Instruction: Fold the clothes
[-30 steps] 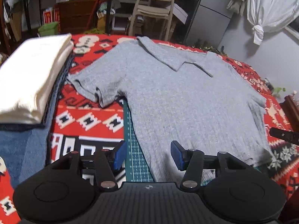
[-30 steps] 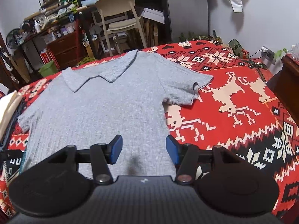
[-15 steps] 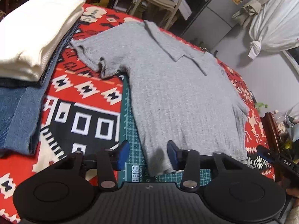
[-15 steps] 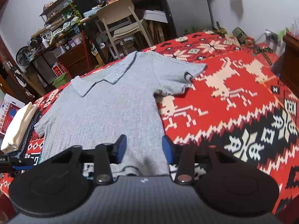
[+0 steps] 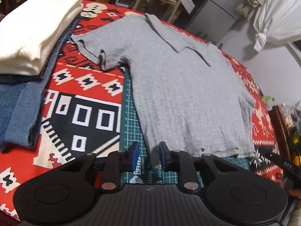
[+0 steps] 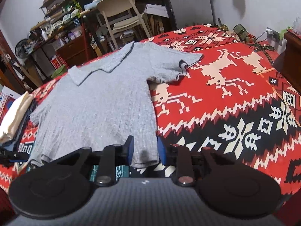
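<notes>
**Grey polo shirt flat on the patterned cover, a gripper at each hem corner**

The grey ribbed polo shirt (image 5: 180, 86) lies spread out, collar away from the cameras and both short sleeves out to the sides. Its lower part rests on a green cutting mat (image 5: 129, 113), which lies on a red, black and white patterned cover (image 6: 235, 98).

The left gripper (image 5: 147, 157) sits at the shirt's near left hem corner. Its blue-padded fingers (image 5: 134, 155) stand a narrow gap apart with the corner of the hem between them. The pads do not appear to press the cloth, though the view is too low to be sure.

The right gripper (image 6: 144, 150) is at the near right hem corner, likewise parted, with the hem edge lying in the gap between its jaws.

To the left of the shirt, a folded cream garment (image 5: 32, 35) rests on top of folded blue denim (image 5: 18, 109); the left sleeve ends near this stack.

Beyond the far edge stand a pale chair (image 6: 120, 17) and cluttered shelves (image 6: 56, 28). A knotted white curtain (image 5: 276, 24) hangs by the grey wall.
</notes>
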Demonstrator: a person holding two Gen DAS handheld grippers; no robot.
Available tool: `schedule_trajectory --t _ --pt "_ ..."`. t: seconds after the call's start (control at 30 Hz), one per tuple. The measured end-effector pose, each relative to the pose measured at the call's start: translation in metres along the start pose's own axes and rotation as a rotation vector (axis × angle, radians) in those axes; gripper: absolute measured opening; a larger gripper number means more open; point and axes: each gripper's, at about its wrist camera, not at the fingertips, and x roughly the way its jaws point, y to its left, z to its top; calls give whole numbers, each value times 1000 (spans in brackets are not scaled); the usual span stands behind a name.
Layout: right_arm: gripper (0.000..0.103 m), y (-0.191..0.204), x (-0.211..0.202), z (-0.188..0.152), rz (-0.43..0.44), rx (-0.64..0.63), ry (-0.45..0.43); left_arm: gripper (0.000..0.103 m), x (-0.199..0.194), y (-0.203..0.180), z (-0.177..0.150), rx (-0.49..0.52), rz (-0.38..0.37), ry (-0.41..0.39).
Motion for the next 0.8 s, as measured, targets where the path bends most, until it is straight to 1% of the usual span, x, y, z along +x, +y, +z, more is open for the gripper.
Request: schedule_trajectory --t 0.17,0.4,0.43,0.47,0.5,0.53,0.57,0.7,0.8 --pt "31 5 6 -3 -42 -49 16 21 4 -4 -2 3 -12 13" --pt "30 17 20 -7 -86 -148 48 22 8 -6 -2 14 20 25" --pt "23 19 22 -7 -93 -165 49 22 8 -7 -2 18 24 24" --pt "9 21 25 -7 -93 -175 53 22 9 -8 -2 23 28 23" --pt "6 22 27 -7 -92 -184 57 22 10 -10 -2 28 34 21" --pt "5 23 27 -7 -94 -192 58 9 11 -11 -2 35 42 21" --pt "4 23 27 -6 -96 -192 59 2 12 -13 -2 43 58 25" --pt "4 17 22 1 -113 -177 55 2 3 -17 -3 96 138 -3" --pt "4 5 10 9 -112 -134 57 2 -15 -8 -2 103 161 -25"
